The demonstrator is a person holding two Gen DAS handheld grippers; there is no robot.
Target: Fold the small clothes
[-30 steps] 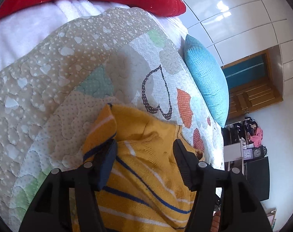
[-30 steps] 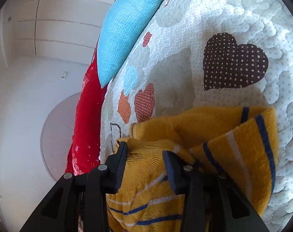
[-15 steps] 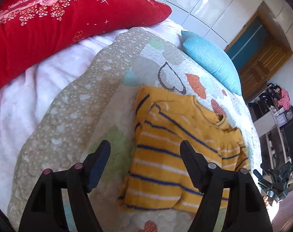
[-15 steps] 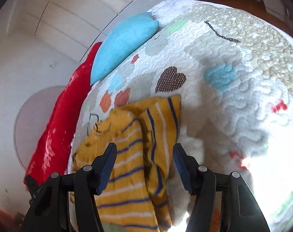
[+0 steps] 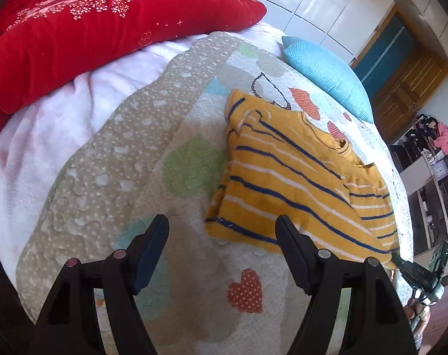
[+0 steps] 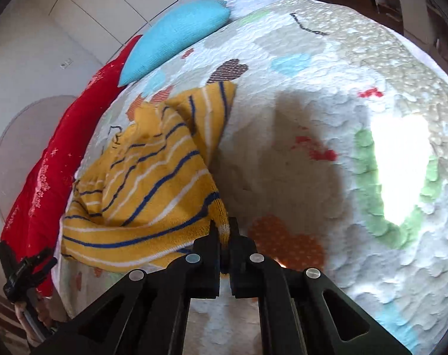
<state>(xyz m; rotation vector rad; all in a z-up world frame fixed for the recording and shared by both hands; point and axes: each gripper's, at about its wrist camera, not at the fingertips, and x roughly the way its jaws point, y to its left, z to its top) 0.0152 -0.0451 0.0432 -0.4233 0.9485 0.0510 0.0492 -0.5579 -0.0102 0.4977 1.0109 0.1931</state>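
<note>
Mustard-yellow knit with navy and white stripes: a small child's sweater (image 5: 298, 183) lies on a quilt (image 5: 194, 266) patterned with hearts, on a bed. At far left a red pillow (image 5: 90, 23) rests on a white fleecy blanket (image 5: 46, 124); farther right, beyond the sweater, sits a turquoise cushion (image 5: 327, 74).

On the left, the left gripper (image 5: 222, 251) hovers over bare quilt just beside the sweater's near hem, its jaws spread wide and holding nothing. A second ago it was pressed into the sweater with a sleeve between its fingers; half a second ago it had already let go and lifted away, and now it hangs a little farther back. The sleeves now appear folded in over the body, so that fold looks finished.

On the right, the right gripper (image 6: 224, 238) is closed tight, pinching the sweater's lower corner at the hem. Half a second ago its jaws stood open above the garment; since then it has dropped and clamped on. The corner looks slightly raised off the quilt. This probably begins the next fold, bringing the hem up toward the collar. The left side of the hem is not gripped, so the fold could go crooked
</note>
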